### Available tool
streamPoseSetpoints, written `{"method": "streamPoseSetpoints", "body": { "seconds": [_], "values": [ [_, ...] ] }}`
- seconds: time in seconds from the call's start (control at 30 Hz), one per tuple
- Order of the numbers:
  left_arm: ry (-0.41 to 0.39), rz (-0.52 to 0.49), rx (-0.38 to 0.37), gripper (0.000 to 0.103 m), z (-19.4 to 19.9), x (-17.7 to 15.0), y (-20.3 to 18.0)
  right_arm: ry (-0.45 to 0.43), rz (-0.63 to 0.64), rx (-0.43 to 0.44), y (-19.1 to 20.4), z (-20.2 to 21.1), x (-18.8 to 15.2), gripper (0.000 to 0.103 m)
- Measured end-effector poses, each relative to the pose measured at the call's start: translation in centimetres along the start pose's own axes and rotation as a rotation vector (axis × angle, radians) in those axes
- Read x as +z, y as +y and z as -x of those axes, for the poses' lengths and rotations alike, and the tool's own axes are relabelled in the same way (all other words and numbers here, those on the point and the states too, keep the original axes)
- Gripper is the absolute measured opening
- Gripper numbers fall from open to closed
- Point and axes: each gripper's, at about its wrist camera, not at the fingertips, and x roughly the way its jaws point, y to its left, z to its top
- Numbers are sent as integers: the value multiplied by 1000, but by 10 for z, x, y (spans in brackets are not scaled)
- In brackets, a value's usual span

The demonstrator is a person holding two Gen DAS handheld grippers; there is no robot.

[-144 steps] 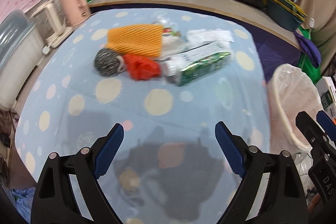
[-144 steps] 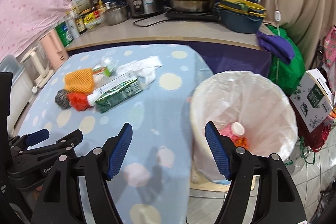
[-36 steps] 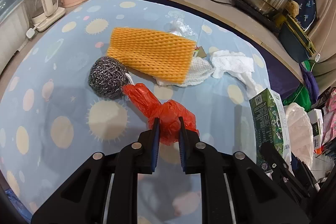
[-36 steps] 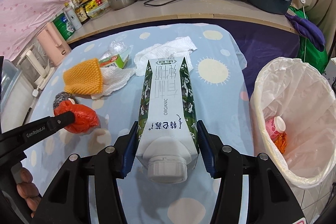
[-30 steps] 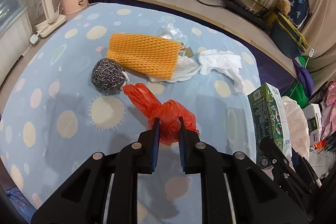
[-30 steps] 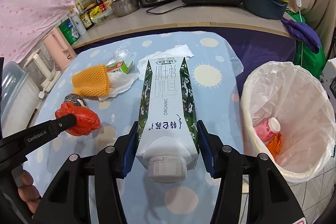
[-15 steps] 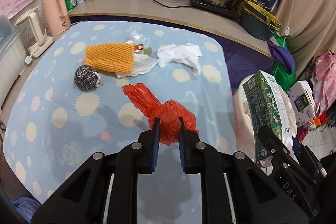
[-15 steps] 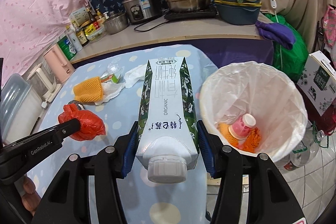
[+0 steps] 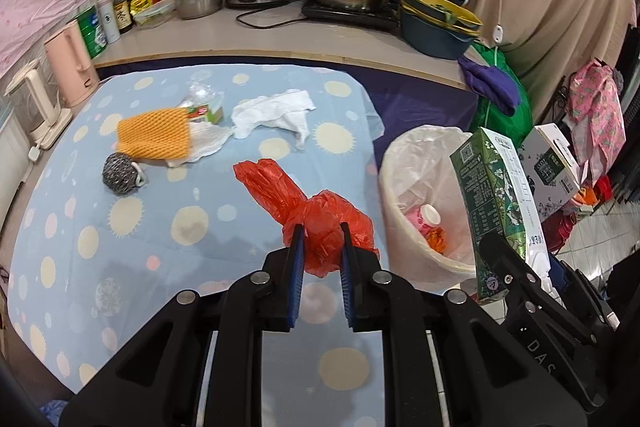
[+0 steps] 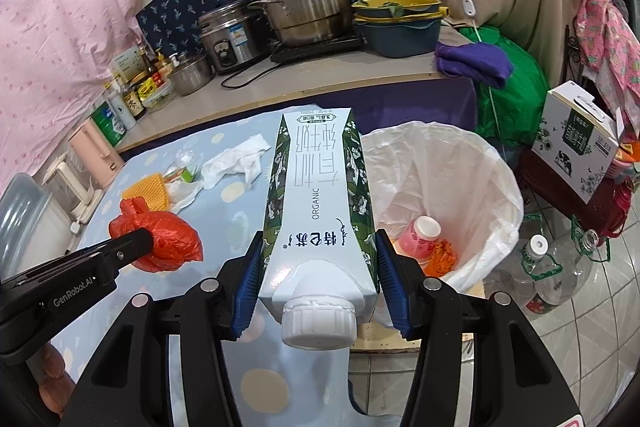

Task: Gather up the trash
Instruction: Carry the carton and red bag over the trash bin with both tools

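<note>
Over on the left of the blue spotted tablecloth [image 9: 132,239] there's a steel scrubber [image 9: 119,167], an orange mesh sponge [image 9: 154,133] and a crumpled white tissue [image 9: 276,113] just lying around. The left gripper [image 9: 320,247] is pinched narrow on a scrunched red plastic bag [image 9: 320,223], held up off the table. Next to it the right gripper [image 10: 318,267] is clamped about halfway on a green-and-white milk carton [image 10: 320,203], cap end toward the hand, right beside the lined trash bin [image 10: 480,167], which already has a pink cup [image 10: 420,233] inside.
</note>
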Motion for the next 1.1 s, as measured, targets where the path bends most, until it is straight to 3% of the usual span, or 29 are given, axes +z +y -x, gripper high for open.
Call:
{"method": "streamPoseSetpoints", "body": {
  "seconds": [0.7, 1.1],
  "values": [
    [-2, -130, -40, 16, -20, 16, -89, -30, -132, -77, -86, 4, 11, 51],
    [25, -172, -47, 16, -44, 24, -122, -10, -161, -92, -106, -11, 17, 51]
  ]
}}
